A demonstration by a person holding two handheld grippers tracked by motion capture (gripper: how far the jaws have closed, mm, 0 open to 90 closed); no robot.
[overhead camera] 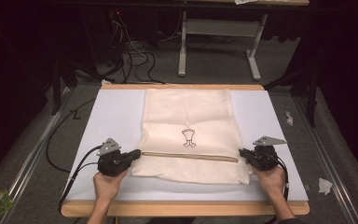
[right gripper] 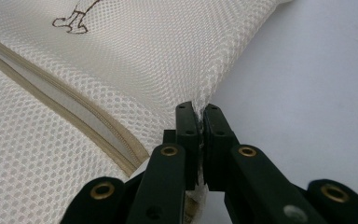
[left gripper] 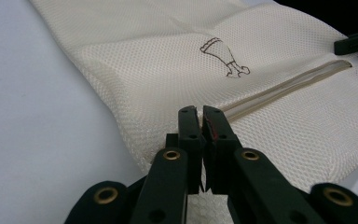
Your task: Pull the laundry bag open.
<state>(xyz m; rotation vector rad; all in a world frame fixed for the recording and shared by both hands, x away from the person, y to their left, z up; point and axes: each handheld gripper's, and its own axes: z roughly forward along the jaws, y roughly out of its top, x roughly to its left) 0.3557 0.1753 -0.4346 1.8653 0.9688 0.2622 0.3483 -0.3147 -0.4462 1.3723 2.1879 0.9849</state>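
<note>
Closest to you, your two hands come in over the near edge of the bench (overhead camera: 98, 122), which has a white sheet over it and a wooden rim showing around it. Your left gripper (overhead camera: 136, 153) sits toward the near-left corner and your right gripper (overhead camera: 242, 152) toward the near-right, both pointing inward at each other along the same line.

Between them lies the cream mesh laundry bag (overhead camera: 189, 116), flat on the white sheet, roughly centred left to right and running from just ahead of your hands all the way up to the far edge.

In the left gripper view your jaws are pinched together on the bag's left edge, right at the end of the zipper (left gripper: 284, 84). The right gripper view shows pretty much the same deal: jaws clamped narrow with a fold of mesh squeezed between them at the bag's right edge, and the zipper passing just beside them.

The zipper itself runs straight across the bag from one gripper to the other, parallel to the near edge. A bit beyond it, about mid-bag, there's a small dark outline drawing (overhead camera: 189, 137).

Past the far edge of the bench you've got grey floor, a tangle of black cables (overhead camera: 137, 58) and the legs of a white stand (overhead camera: 219, 44).
</note>
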